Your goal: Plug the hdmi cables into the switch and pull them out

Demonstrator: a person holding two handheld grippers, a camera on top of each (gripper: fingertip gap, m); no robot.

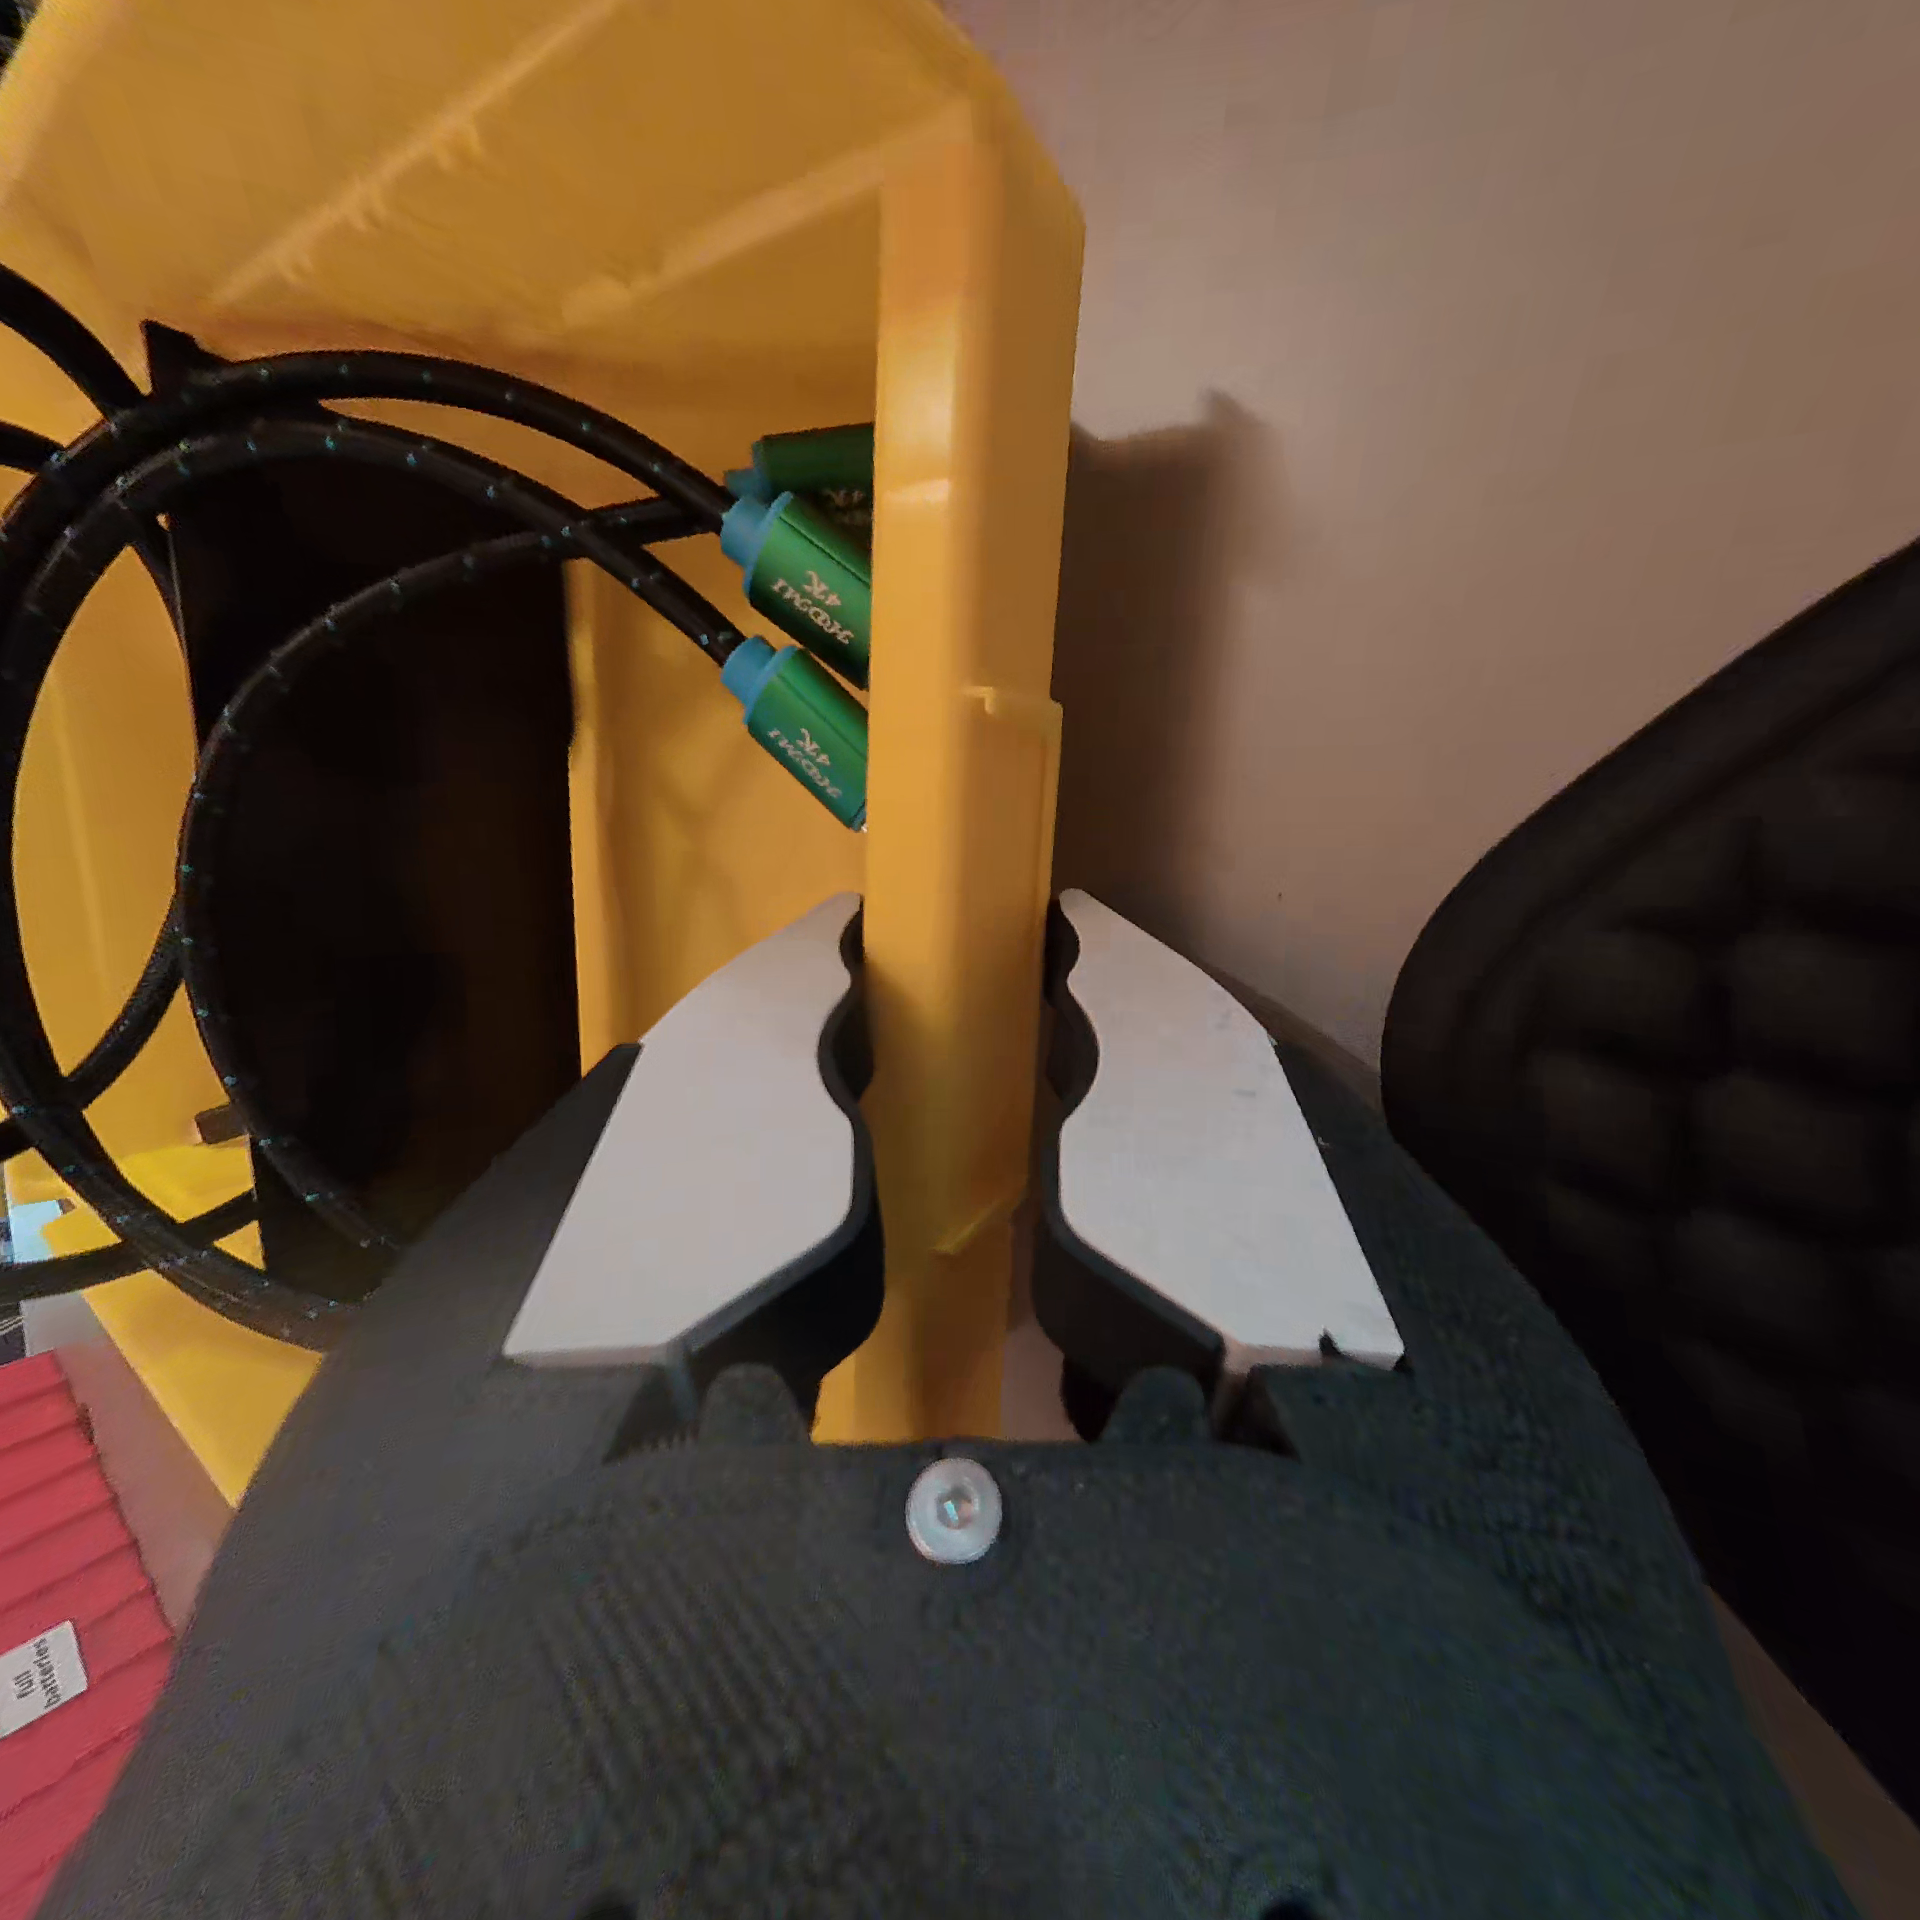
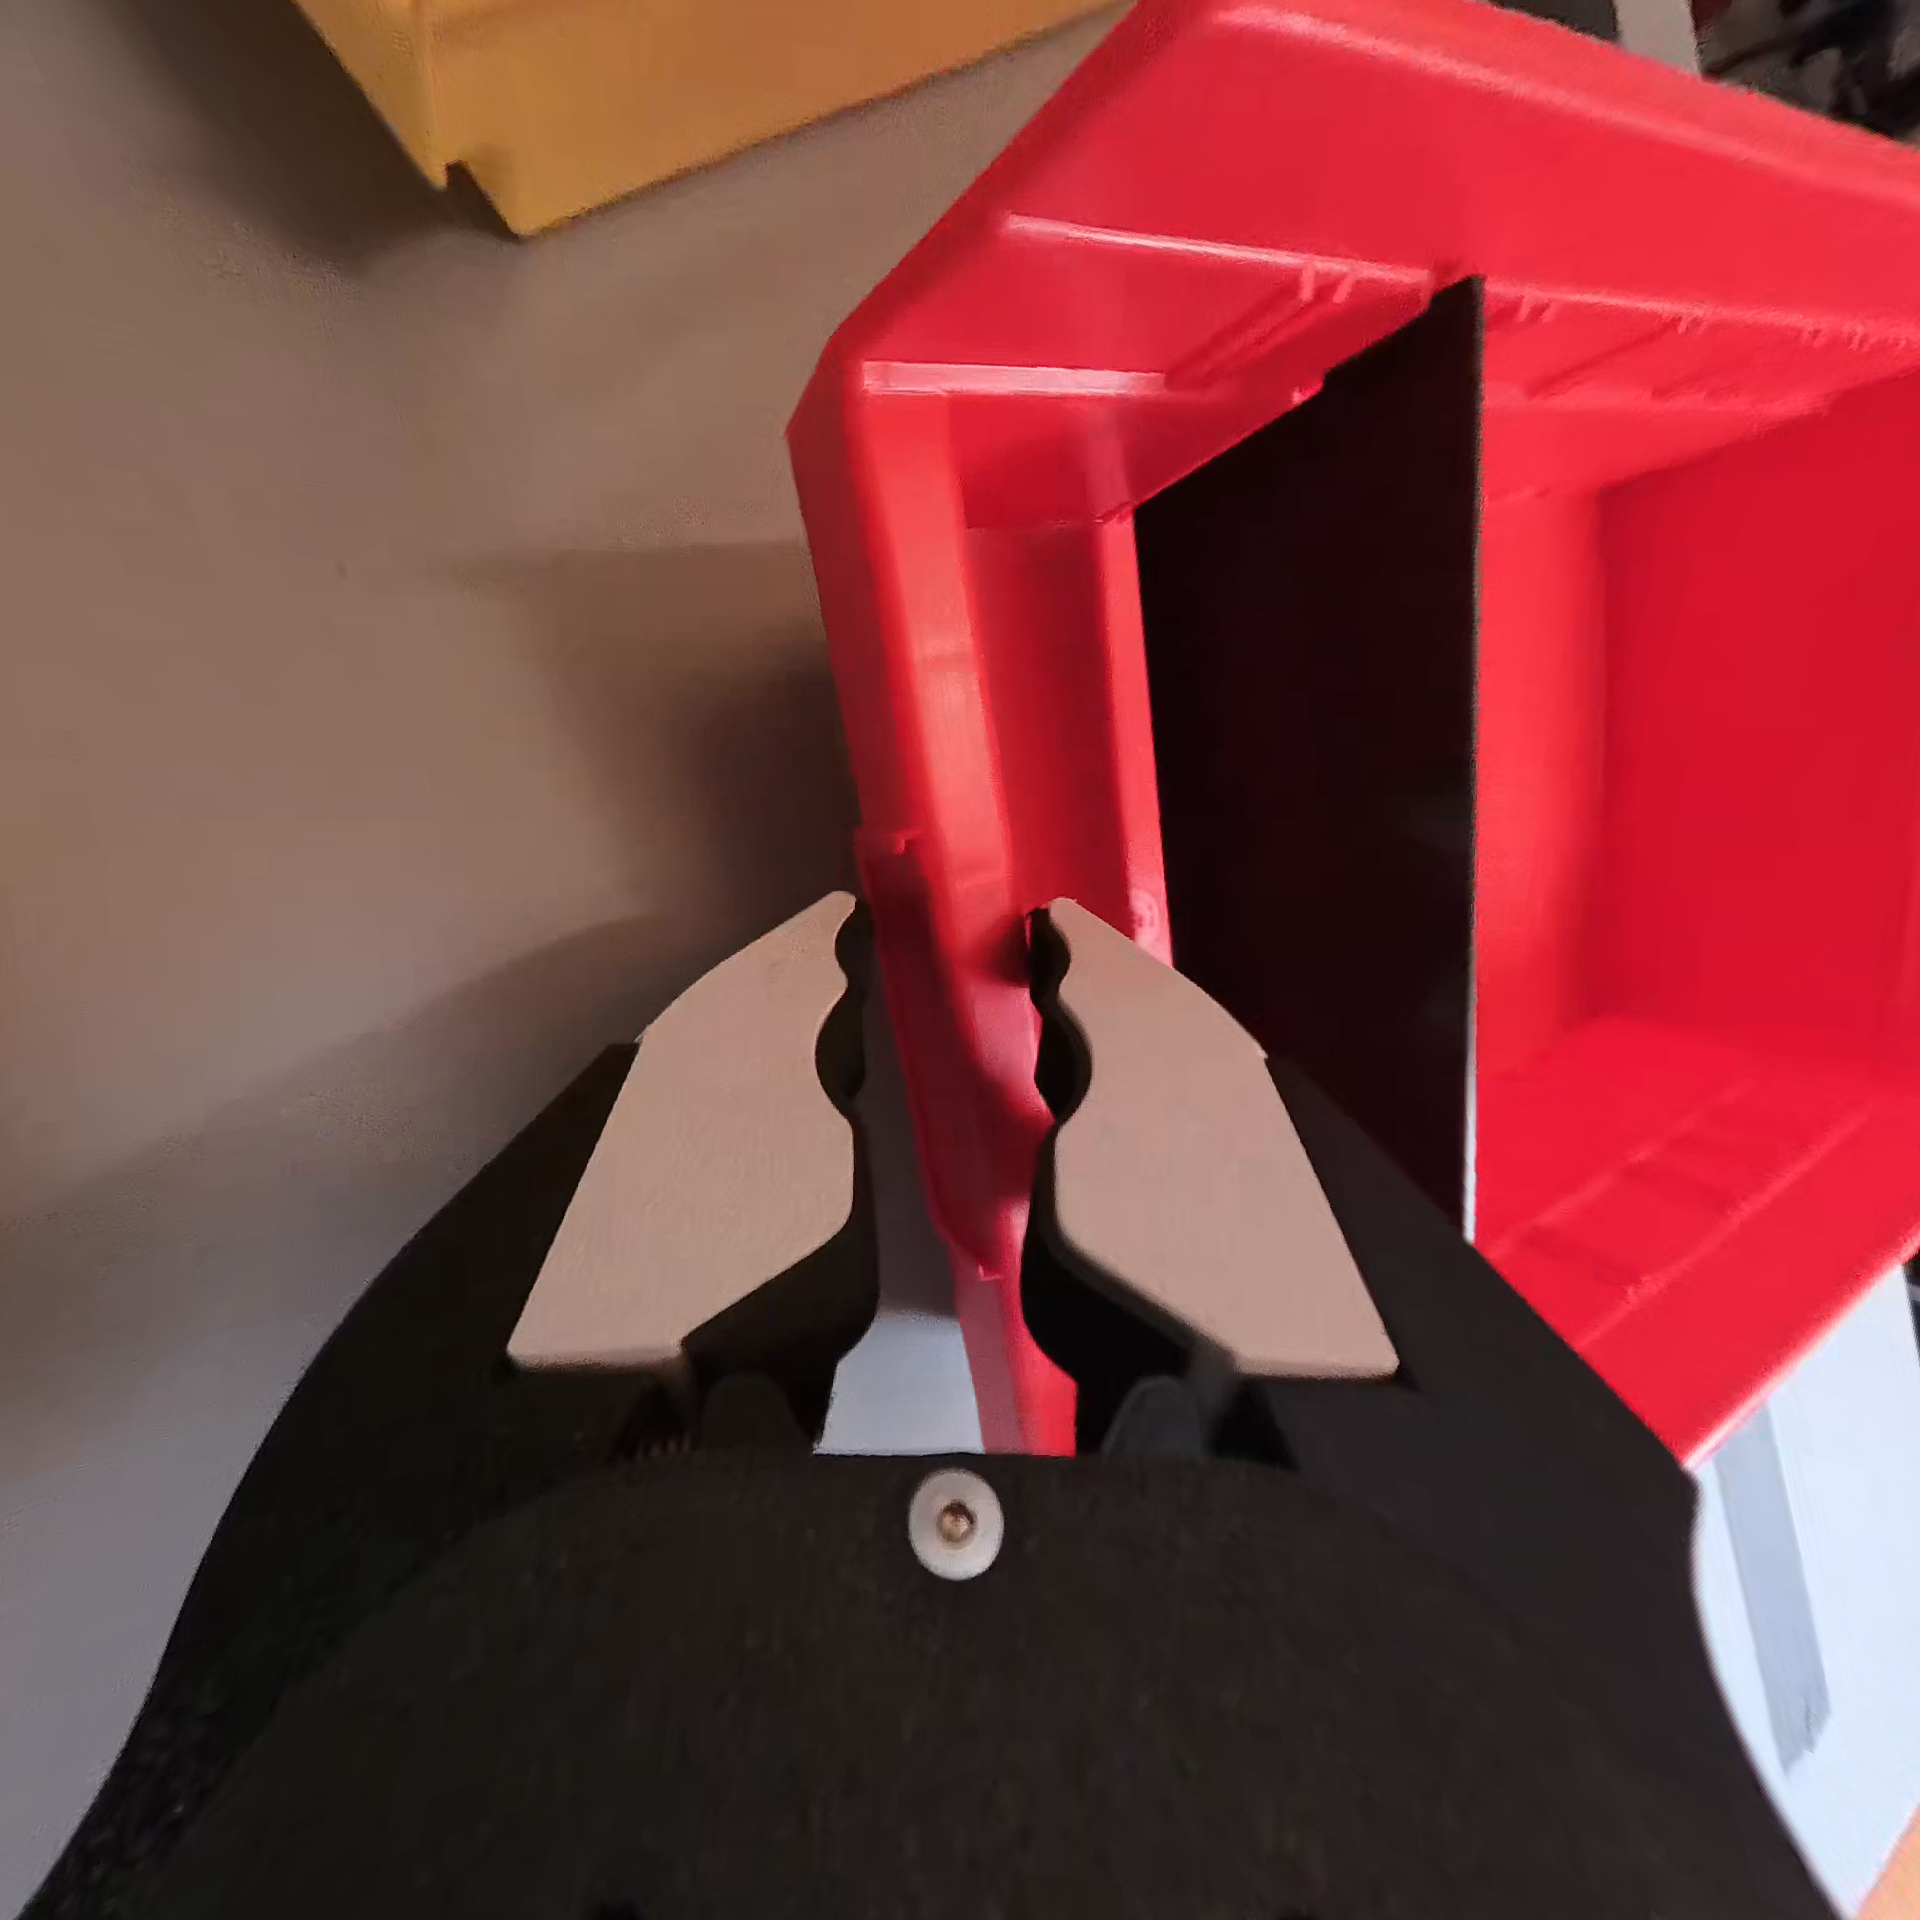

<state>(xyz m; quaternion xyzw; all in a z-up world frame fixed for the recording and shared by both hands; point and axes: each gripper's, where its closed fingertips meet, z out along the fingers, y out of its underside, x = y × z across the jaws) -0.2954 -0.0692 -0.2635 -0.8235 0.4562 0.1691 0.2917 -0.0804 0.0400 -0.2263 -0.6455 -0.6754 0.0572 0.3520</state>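
Each hand-held gripper clamped a bin wall: left point(image 1: 956, 914) on the yellow bin point(image 1: 966, 623), right point(image 2: 951, 920) on the red bin point(image 2: 1039, 727); a tilt risked spilling the HDMI cables point(image 1: 800, 582) (switch unseen).

The bin point(image 1: 966, 582) is yellow; a second bin point(image 2: 1299, 166) is red with a black divider point(image 2: 1320, 779). The cables point(image 1: 260, 935) are black braid flecked teal, their plugs point(image 1: 805, 727) green with blue collars. The fingers point(image 1: 727, 1122) are pale grey, edged black.
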